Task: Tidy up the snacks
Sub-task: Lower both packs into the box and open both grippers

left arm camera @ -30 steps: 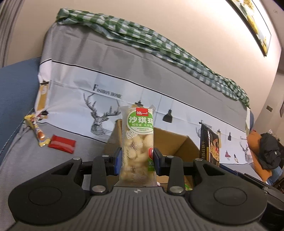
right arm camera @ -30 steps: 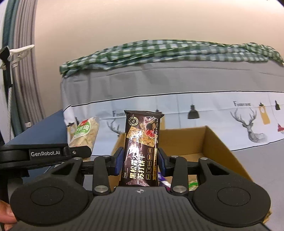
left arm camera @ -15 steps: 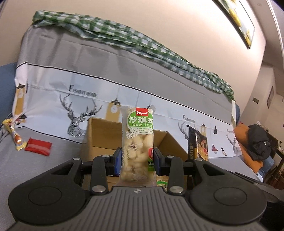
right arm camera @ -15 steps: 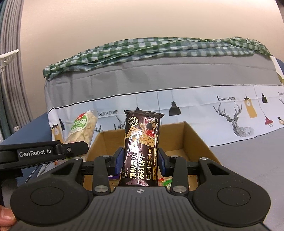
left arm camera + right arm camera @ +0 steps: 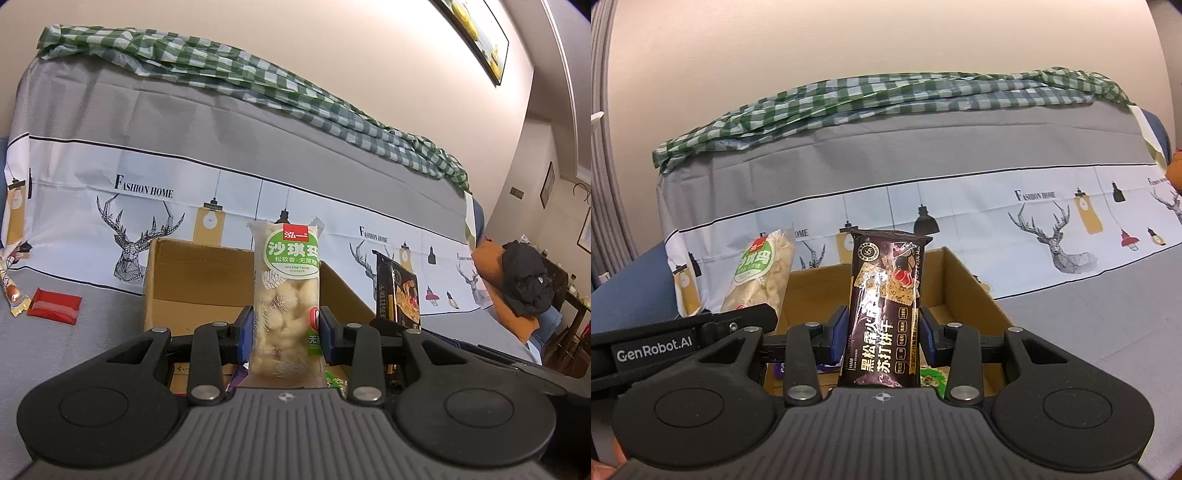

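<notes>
Clearly, two snacks are held upright at once: a clear pack of pale puffed pieces with a green label (image 5: 286, 306) is clamped between the jaws of the left gripper (image 5: 286, 334), and a dark cracker pack (image 5: 884, 314) is clamped between the jaws of the right gripper (image 5: 882, 334). Both are carried just above the near edge of an open cardboard box (image 5: 192, 280), in which other wrappers can be glimpsed. Judging by this, the delivery step is in hand; next, each pack must be lowered past the rim and the jaws parted. Far left on the grey sofa cover (image 5: 92, 332), a red packet (image 5: 55, 305) is left unsorted.
</notes>
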A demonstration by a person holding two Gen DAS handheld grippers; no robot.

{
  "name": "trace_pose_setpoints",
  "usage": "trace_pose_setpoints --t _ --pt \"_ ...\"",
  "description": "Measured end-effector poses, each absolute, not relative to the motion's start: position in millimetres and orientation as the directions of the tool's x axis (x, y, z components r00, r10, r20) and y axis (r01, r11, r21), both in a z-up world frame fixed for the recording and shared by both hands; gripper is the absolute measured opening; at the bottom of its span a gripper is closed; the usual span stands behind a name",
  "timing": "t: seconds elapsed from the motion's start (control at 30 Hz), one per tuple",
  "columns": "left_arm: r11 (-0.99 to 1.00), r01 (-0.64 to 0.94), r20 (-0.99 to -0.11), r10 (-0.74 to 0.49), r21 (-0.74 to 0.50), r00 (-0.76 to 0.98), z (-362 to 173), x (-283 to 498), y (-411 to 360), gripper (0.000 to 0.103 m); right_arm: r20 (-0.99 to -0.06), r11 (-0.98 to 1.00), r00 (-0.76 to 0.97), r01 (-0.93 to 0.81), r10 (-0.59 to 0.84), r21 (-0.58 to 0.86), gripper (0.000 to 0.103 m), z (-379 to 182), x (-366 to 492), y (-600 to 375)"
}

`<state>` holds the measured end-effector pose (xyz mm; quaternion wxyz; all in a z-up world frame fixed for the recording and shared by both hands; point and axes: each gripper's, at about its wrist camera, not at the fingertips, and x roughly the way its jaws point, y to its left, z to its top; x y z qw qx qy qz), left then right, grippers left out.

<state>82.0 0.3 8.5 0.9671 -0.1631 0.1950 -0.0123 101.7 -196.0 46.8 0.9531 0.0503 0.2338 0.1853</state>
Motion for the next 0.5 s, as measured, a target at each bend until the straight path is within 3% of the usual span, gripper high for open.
trace_pose_setpoints --t 0.5 --pt "0.945 -0.034 -0.39 -0.101 -0.325 0.915 2.8 89.8 -6.4 0.039 -0.428 0.938 0.835 -0.295 0.347 0.184 0.041 43.8 103.0 -198.1"
